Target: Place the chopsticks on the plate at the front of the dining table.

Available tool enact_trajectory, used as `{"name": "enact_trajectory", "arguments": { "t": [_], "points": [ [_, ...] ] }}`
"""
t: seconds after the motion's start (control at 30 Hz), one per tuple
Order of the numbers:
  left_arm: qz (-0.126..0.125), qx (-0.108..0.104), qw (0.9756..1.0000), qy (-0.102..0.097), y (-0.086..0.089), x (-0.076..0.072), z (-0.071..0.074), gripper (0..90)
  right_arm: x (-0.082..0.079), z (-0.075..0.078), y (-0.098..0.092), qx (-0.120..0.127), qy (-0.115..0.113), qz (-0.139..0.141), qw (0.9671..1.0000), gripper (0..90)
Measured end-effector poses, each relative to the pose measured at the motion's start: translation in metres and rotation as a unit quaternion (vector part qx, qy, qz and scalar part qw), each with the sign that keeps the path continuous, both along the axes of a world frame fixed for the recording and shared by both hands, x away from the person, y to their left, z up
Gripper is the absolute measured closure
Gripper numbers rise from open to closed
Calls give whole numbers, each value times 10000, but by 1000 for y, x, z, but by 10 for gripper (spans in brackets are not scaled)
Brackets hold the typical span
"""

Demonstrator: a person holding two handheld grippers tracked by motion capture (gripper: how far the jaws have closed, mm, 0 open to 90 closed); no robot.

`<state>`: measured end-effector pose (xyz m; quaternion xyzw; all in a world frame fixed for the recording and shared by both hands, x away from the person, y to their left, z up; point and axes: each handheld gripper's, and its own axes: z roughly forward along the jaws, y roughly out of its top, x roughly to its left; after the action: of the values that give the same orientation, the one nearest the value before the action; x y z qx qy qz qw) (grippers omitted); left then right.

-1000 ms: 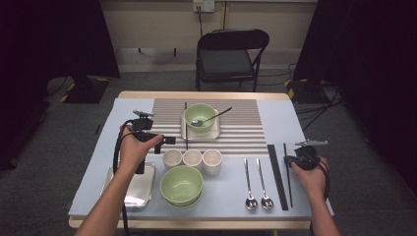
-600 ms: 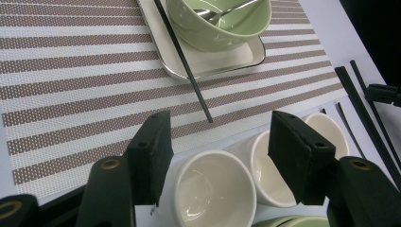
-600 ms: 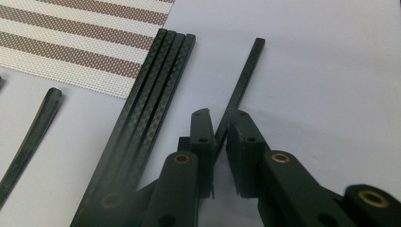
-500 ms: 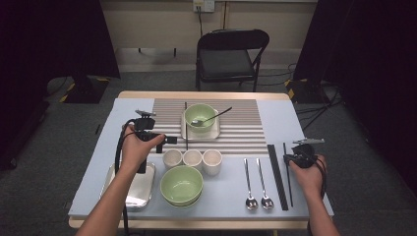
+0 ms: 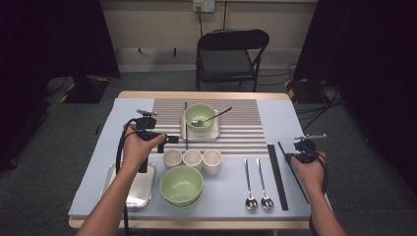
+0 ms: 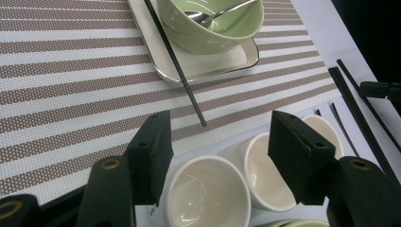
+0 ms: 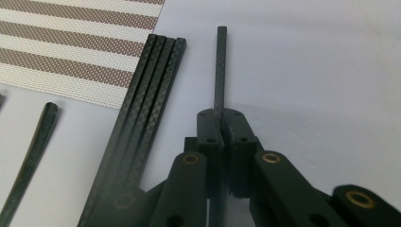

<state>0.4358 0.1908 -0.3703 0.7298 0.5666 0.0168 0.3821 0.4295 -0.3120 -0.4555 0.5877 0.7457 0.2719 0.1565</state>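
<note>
My right tool [image 7: 221, 124] has just been closing and now pinches a single black chopstick [image 7: 220, 66] near the worktop's right edge. Next comes a level lift. My left tool [image 6: 222, 156] hangs spread above the white cups [image 6: 208, 194].

chopstick [image 7: 220, 71] rear end hidden betw. jaws, front cup [image 6: 205, 198] cut by bottom edge

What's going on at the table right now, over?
Right gripper has just closed on a single black chopstick, beside the chopstick bundle. Left gripper open, hovering over the white cups. Nothing in the way.
</note>
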Motion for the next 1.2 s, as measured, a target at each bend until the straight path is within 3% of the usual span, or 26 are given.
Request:
{"name": "enact_trajectory", "arguments": {
  "t": [0.2, 1.2],
  "points": [
    [-2, -28, 10000, 25, -1, 0, -1, 403, 0, 3, -2, 312, -4, 35, 9995, 861],
    [-87, -159, 9998, -76, -3, -8, 4, 399, 5, 44, 5, 721, -366, 219, 9965, 863]
  ]
}}
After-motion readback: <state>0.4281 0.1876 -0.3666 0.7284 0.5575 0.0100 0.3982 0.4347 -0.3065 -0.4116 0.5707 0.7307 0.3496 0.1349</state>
